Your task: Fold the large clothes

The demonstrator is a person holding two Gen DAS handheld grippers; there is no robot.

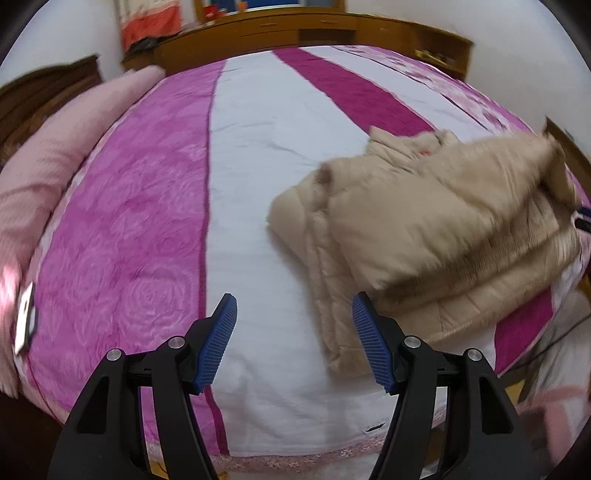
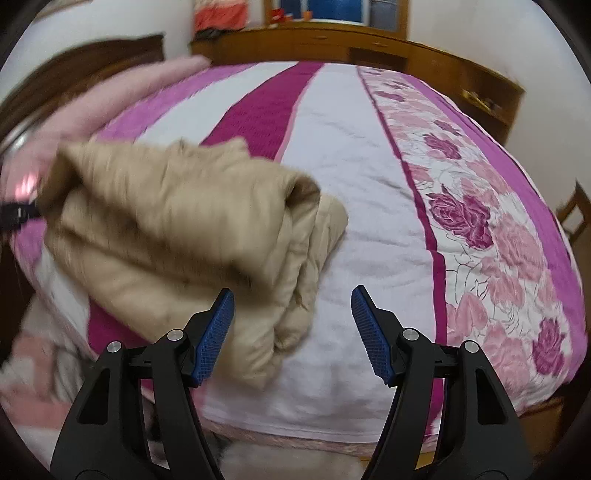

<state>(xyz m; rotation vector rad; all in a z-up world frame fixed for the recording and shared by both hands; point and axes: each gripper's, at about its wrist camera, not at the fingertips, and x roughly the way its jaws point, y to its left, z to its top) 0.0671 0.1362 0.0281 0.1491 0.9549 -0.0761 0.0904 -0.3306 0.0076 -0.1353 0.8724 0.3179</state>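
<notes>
A beige puffer jacket (image 1: 436,236) lies folded into a thick bundle on the bed, right of centre in the left wrist view and left of centre in the right wrist view (image 2: 177,236). My left gripper (image 1: 293,341) is open over the white stripe of the bedspread, nothing between its blue pads; its right pad sits beside the jacket's near corner. My right gripper (image 2: 291,336) is open too, with only bedspread between its pads; the jacket's folded edge lies just left of its left pad. Part of the picture is motion-blurred.
The bedspread (image 1: 147,229) has pink, magenta and white stripes and a rose-print band (image 2: 480,229). A pink pillow (image 1: 55,155) lies at the left. A wooden headboard with shelf (image 1: 314,33) runs along the back. Pink and white cloth (image 2: 33,354) hangs off the near left edge.
</notes>
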